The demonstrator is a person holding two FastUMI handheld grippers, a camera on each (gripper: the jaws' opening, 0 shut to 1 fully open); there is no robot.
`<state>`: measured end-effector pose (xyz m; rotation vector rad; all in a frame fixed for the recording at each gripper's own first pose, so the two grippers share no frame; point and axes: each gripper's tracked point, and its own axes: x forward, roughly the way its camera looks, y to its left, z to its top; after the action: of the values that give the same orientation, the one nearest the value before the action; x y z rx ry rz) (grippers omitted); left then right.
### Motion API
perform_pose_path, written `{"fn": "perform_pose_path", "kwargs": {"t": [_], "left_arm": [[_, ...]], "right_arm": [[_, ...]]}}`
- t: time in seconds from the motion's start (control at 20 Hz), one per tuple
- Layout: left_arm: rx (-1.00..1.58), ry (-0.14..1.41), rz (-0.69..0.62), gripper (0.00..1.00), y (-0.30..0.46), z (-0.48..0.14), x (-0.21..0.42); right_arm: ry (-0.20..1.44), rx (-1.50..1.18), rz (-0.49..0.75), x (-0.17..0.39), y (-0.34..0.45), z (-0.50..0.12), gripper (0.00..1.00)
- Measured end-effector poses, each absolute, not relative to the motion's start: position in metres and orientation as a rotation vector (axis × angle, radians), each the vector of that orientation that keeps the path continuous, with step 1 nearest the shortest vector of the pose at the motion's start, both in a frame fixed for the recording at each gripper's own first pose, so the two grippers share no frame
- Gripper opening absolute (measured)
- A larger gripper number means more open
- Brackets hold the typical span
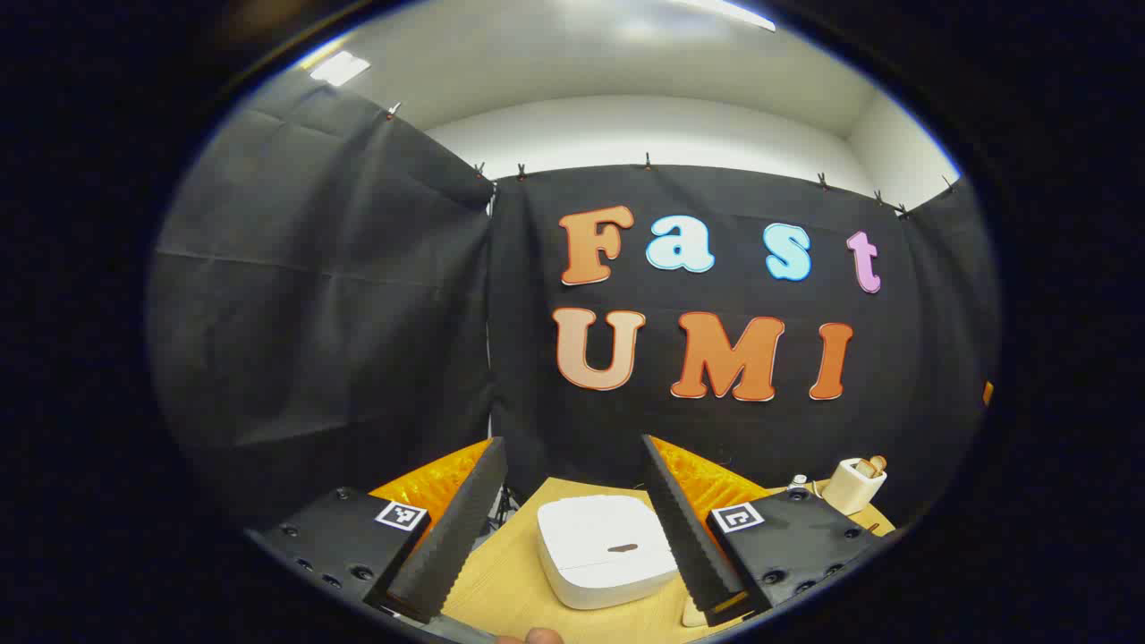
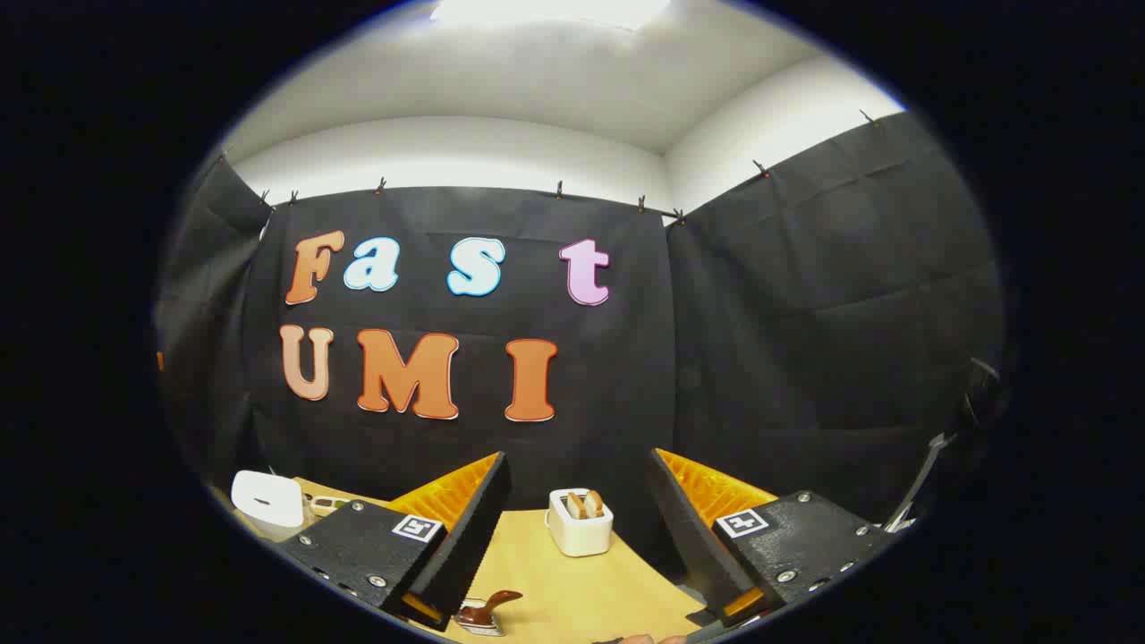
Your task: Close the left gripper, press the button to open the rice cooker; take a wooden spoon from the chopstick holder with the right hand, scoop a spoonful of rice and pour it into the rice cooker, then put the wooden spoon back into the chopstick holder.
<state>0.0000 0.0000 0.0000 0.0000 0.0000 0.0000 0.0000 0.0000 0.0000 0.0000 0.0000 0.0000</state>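
In the left gripper view the white rice cooker [image 1: 604, 550] sits on the wooden table with its lid down, a small dark button [image 1: 622, 547] on top. My left gripper [image 1: 571, 447] is open just above and in front of it, and the cooker shows between its fingers. The white chopstick holder [image 1: 854, 483] with wooden handles stands at the far right. In the right gripper view that holder [image 2: 580, 523] stands straight ahead with wooden spoon ends [image 2: 583, 504] sticking up. My right gripper [image 2: 579, 456] is open and empty, short of it. The rice cooker [image 2: 267, 501] lies far left.
A brown-handled item [image 2: 487, 608] lies on the table [image 2: 572, 590] close below the right gripper's left finger. A small pale object [image 2: 326, 505] sits beside the cooker. Black cloth walls close the back and sides. A person's fingertip [image 1: 528, 637] shows at the bottom edge.
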Motion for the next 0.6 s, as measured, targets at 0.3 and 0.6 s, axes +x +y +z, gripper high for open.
{"fn": "perform_pose_path", "kwargs": {"t": [0.3, 0.6], "left_arm": [[0.010, 0.003, -0.020, 1.00, -0.008, -0.005, -0.003], [-0.016, -0.009, -0.078, 1.00, -0.025, 0.000, -0.001]], "right_arm": [[0.092, 0.034, 0.022, 0.001, 0.007, -0.018, 0.96], [0.105, 0.017, -0.018, -0.012, 0.002, -0.019, 0.96]]}}
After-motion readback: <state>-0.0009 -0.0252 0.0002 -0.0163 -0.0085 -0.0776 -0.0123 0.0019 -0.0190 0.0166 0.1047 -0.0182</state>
